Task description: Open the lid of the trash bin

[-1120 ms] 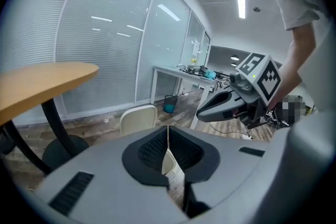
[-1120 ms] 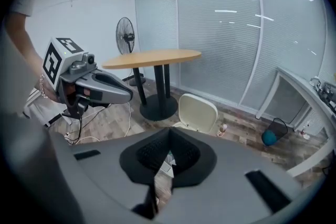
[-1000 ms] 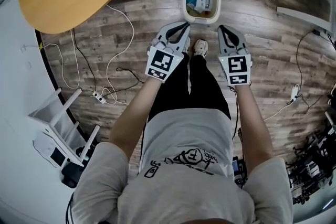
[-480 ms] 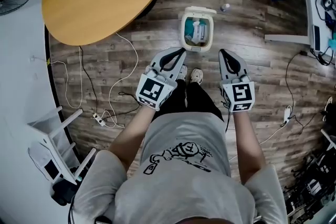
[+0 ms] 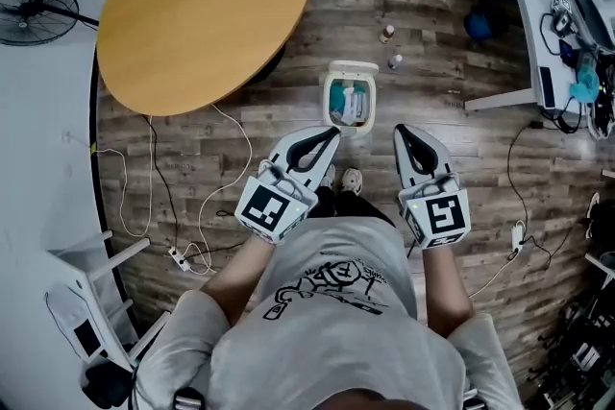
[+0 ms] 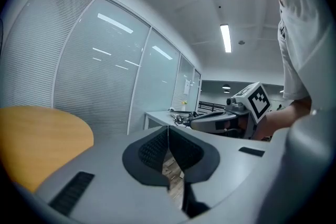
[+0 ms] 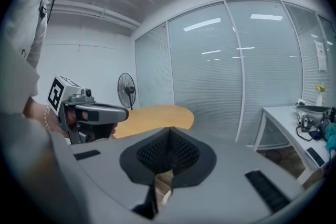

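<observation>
A small white trash bin stands on the wood floor ahead of the person's feet, its lid raised at the far side and trash showing inside. My left gripper is held level near the bin's front left, jaws shut with nothing between them. Off to the bin's right, my right gripper is likewise shut and empty. In the left gripper view the left gripper points at the glass wall with the right gripper beside it. In the right gripper view the right gripper also faces the wall, the left gripper at its left.
A round wooden table fills the upper left. A standing fan is at the far left. White cables and a power strip lie on the floor. Small bottles sit beyond the bin. A white desk is at right.
The person has straightened up and backed off; the bin looks smaller and farther. Both grippers rose with the hands and stayed shut. The bin's lid stays raised.
</observation>
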### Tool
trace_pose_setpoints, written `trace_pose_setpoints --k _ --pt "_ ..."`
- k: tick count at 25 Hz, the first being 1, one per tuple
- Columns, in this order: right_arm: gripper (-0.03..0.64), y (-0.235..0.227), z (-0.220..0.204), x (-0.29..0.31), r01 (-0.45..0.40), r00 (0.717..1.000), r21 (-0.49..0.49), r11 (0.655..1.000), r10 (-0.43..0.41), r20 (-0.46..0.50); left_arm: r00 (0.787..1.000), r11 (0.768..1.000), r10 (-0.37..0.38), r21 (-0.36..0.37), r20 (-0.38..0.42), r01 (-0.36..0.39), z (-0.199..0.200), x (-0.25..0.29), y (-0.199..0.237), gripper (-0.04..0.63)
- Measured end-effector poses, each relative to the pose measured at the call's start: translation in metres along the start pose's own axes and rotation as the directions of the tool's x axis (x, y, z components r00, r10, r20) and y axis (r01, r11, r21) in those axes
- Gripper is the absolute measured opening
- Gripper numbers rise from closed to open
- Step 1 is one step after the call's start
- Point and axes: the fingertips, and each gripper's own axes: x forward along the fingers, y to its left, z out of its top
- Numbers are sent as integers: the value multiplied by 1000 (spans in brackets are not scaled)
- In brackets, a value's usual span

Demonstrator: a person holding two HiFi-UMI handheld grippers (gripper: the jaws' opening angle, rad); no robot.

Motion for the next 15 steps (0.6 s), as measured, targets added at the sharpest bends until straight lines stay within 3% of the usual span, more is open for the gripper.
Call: trace_pose_setpoints --k 15 --pt "6 27 108 -40 -1 991 -72 997 11 134 990 998 -27 64 136 18 113 -34 -24 23"
